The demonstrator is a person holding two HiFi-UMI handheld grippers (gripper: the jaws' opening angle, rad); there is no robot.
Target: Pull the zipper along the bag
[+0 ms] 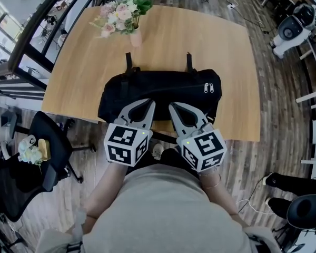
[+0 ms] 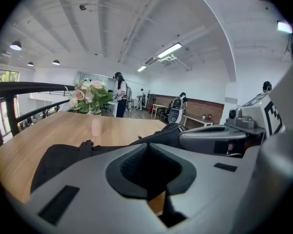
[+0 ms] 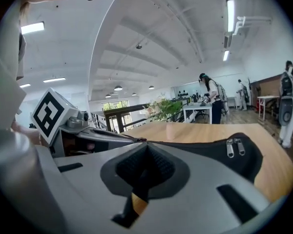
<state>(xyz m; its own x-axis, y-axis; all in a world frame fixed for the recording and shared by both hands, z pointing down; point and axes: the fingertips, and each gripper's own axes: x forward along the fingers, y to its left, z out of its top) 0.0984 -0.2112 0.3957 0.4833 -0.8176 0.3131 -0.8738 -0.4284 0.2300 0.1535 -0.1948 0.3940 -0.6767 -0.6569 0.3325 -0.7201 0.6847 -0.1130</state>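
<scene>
1. The black bag (image 1: 168,86) lies lengthwise across the bench (image 1: 231,51), close to its front edge. The twin zipper pulls (image 1: 208,87) sit at its right end.
2. The left claw (image 1: 149,103) is pressed together at the bag's near side, mid-length; I cannot tell whether fabric is caught. The right claw (image 1: 173,106), just beside it, is also pressed together, with nothing seen between.
3. Judgement: the right claw should go right, spread, and pinch one tab squarely. The left claw should anchor the fabric so the track stays taut.
4. Room: there is a clear run leftward along the top. The flower vase (image 1: 131,33) stands behind, well apart. Avoid dragging the bag over the front edge.
</scene>
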